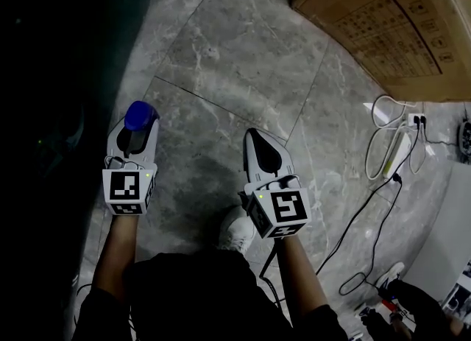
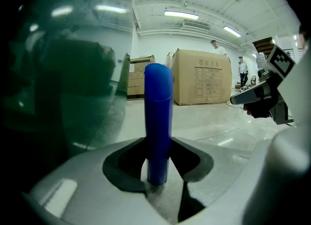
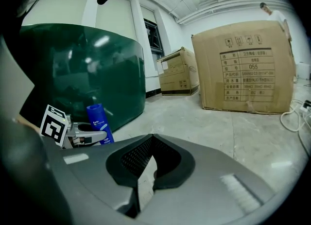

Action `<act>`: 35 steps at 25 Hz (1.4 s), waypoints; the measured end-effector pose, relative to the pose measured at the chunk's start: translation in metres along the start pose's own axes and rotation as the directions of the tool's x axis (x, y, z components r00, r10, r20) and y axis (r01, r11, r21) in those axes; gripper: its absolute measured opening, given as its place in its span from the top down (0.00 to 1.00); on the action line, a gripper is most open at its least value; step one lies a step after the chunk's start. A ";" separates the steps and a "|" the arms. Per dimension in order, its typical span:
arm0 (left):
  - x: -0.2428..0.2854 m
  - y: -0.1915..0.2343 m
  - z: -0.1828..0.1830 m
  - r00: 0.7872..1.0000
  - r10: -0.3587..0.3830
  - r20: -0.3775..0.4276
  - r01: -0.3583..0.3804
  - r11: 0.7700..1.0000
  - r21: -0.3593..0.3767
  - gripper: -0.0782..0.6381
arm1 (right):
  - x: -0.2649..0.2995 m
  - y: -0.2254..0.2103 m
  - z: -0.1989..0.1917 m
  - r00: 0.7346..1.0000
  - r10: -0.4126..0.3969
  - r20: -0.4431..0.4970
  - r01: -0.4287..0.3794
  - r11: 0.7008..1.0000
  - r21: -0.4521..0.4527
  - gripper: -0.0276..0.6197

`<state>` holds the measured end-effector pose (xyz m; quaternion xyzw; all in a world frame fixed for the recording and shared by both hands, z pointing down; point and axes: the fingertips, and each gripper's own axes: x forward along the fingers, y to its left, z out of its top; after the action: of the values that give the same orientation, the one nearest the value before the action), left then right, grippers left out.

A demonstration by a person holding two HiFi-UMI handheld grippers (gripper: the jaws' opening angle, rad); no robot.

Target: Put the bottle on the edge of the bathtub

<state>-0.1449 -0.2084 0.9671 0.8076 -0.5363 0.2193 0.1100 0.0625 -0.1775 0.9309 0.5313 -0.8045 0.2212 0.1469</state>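
A blue bottle (image 1: 140, 115) stands upright between the jaws of my left gripper (image 1: 135, 127), which is shut on it. In the left gripper view the bottle (image 2: 159, 122) rises straight up out of the left gripper (image 2: 158, 173). The dark green bathtub (image 2: 58, 88) stands close on the left; its edge is above and left of the bottle. My right gripper (image 1: 254, 137) hangs to the right over the floor, shut and holding nothing. The right gripper view shows the right gripper (image 3: 146, 178) with its jaws closed, and beyond it the bottle (image 3: 98, 123) beside the bathtub (image 3: 82, 68).
Grey marble floor tiles (image 1: 235, 60) lie below. A large cardboard box (image 1: 390, 23) stands at the far right, with a smaller box (image 3: 177, 71) behind it. White and black cables with a power strip (image 1: 397, 152) lie on the right. A person's shoe (image 1: 237, 230) is beneath the grippers.
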 end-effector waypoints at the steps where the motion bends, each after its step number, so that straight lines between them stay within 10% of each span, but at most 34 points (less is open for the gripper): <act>1: 0.001 0.001 -0.003 1.000 0.003 -0.004 -0.003 1.000 0.000 0.67 | 0.001 -0.001 -0.003 1.000 0.000 -0.006 0.000 1.000 0.003 0.92; 35: 0.004 0.005 -0.012 1.000 0.023 0.017 -0.023 0.999 -0.024 0.67 | 0.000 0.002 -0.021 0.999 0.016 -0.035 -0.014 0.999 0.031 0.92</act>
<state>-0.1509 -0.2087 0.9787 0.8018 -0.5493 0.2070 0.1125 0.0610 -0.1665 0.9488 0.5234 -0.8023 0.2438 0.1512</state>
